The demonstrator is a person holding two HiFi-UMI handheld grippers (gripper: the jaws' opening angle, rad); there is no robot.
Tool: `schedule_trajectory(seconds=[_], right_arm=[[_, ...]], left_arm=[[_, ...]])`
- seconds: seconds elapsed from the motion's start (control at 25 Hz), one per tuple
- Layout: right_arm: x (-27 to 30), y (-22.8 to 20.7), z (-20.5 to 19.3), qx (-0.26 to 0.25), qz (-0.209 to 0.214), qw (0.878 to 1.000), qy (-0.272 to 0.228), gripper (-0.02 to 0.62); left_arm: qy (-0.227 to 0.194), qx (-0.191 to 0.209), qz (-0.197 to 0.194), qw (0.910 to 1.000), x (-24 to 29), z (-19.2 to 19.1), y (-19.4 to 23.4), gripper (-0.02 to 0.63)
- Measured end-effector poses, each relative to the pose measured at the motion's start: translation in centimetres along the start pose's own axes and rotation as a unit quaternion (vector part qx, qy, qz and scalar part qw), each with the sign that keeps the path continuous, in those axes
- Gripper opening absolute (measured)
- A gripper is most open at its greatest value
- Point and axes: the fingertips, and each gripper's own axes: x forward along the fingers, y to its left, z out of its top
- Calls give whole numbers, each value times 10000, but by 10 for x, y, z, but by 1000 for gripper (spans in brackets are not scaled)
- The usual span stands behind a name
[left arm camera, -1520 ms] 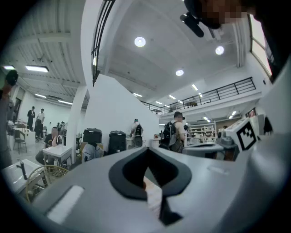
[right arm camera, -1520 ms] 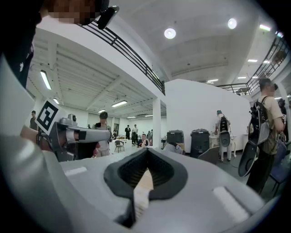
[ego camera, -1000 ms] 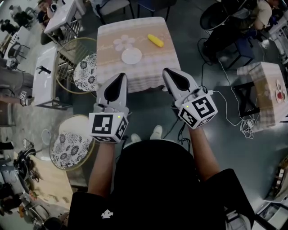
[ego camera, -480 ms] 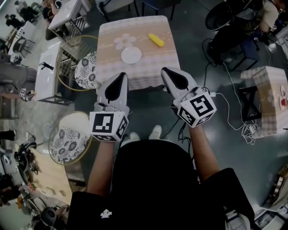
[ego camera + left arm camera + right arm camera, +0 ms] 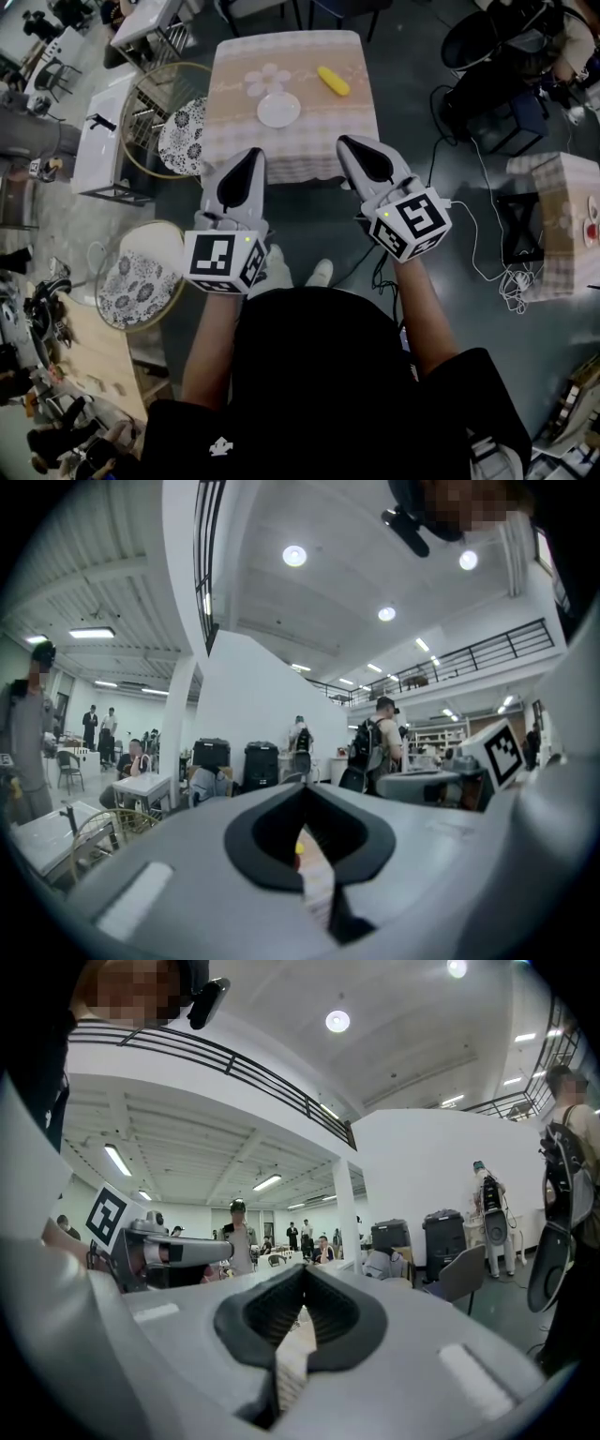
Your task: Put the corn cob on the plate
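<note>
In the head view, a square table under a pale checked cloth (image 5: 281, 150) stands at 12 o'clock from the person. The yellow corn cob (image 5: 332, 81) lies on the cloth at 2 o'clock from the round white plate (image 5: 278, 111), near it but not touching. A pale flower print (image 5: 265, 80) lies just beside the plate at 11 o'clock.

The left gripper (image 5: 253, 155) and right gripper (image 5: 345, 142) are held side by side, level and pointing at the table, their tips over its near hanging edge. Each has its jaws closed tip to tip and holds nothing. Through the slot in the left gripper's jaws, its own view shows a spot of yellow.

A round wire-framed chair with a floral cushion (image 5: 183, 141) stands just beside the table at 9 o'clock. A second floral chair (image 5: 131, 286) is at 8 o'clock from the left gripper. A white side table (image 5: 98, 150) stands beyond the first chair. At 3 o'clock, white cables (image 5: 487, 234) trail across the grey floor (image 5: 309, 225) toward a smaller checked table (image 5: 558, 216).
</note>
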Motion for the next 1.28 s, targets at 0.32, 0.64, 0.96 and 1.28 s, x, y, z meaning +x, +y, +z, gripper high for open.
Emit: schedule_trajectory(seconds=[0.32,0.64,0.96,1.28], right_arm=[[12,9,-3,7,57,10000,15,2],[31,3,-10,-30,-38,9999,93,2],[70,-12,-9,-39,-123,9999,114,2],[118,-35,-11,-28,-227,9996,167,2]], left_arm=[[41,10,48,10000,-5,-4,11,9],[-29,-184,8,9998,12,-9,31,9],[-2,-245,-23,9997,38,-10,63,9],[13,-285,-121,9995,79,-9,103,9]])
